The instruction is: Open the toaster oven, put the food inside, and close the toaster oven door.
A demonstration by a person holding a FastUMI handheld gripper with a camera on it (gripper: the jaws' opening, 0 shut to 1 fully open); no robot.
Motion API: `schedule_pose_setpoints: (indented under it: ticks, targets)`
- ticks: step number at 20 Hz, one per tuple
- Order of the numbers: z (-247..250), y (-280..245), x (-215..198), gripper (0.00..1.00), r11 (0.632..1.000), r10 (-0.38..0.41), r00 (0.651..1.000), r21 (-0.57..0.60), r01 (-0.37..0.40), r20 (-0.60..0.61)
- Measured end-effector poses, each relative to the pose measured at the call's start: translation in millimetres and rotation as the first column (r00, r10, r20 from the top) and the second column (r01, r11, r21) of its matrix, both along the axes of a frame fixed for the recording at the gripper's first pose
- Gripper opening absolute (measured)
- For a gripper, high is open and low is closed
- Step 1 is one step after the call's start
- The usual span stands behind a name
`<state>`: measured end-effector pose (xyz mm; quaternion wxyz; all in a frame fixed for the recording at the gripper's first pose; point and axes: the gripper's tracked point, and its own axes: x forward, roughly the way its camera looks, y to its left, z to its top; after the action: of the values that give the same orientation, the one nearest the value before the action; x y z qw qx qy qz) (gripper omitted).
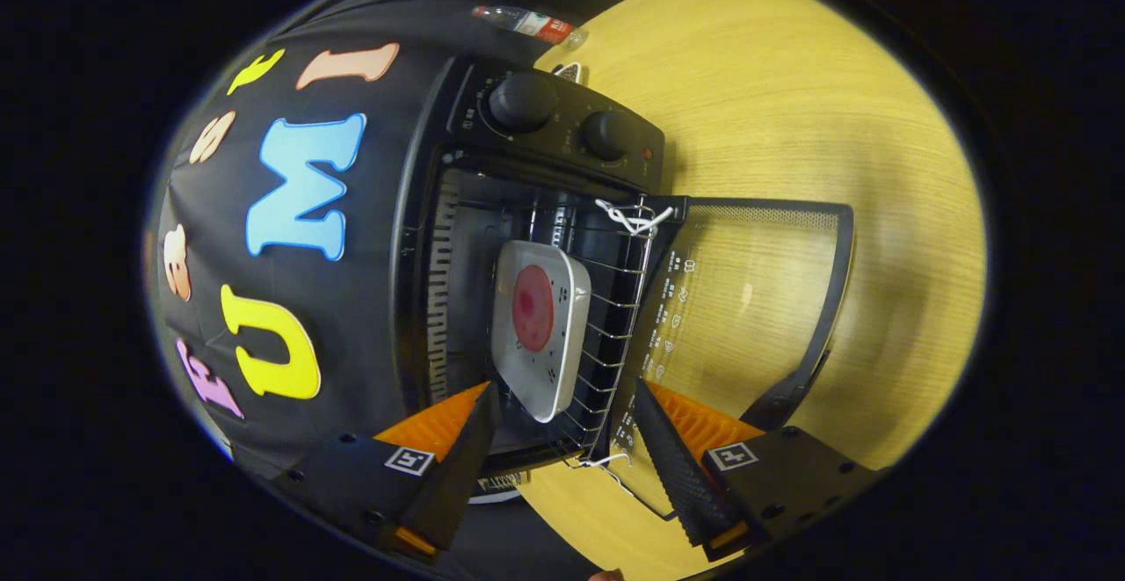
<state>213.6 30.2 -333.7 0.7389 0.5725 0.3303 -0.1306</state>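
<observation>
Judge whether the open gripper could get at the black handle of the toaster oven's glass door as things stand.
Probably yes. The gripper is open and holds nothing, and the glass door hangs fully open over the wooden table. Its black handle lies bare just beyond the fingers, with nothing in between.

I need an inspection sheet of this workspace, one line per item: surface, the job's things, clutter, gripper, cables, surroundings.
Surface: light wooden table, bare around the oven.
Job's things: toaster oven with its glass door fully open; white tray holding a round pink slice of food sits on the wire rack inside.
Clutter: a plastic bottle lies beyond the oven.
Gripper: hand-held gripper open, holding nothing, its fingers spread just short of the tray's near edge.
Cables: nothing seen; white ties on the rack's corners.
Surroundings: black cloth wall behind the oven.
</observation>
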Motion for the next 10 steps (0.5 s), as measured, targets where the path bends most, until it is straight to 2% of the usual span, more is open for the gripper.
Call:
schedule_pose_setpoints:
  ticks: [2,4,7,10]
  targets:
    - [13,-2,-9,0.97,0.987,0.122,0.992,-0.116,-0.116,0.045]
    - [21,-6,-22,0.97,0.949,0.235,0.971,-0.230,-0.217,0.052]
    - [23,-16,-47,0.97,0.877,0.346,0.938,-0.365,-0.314,0.024]
    - [18,-18,-72,0.97,0.786,0.446,0.895,-0.469,-0.404,-0.022]
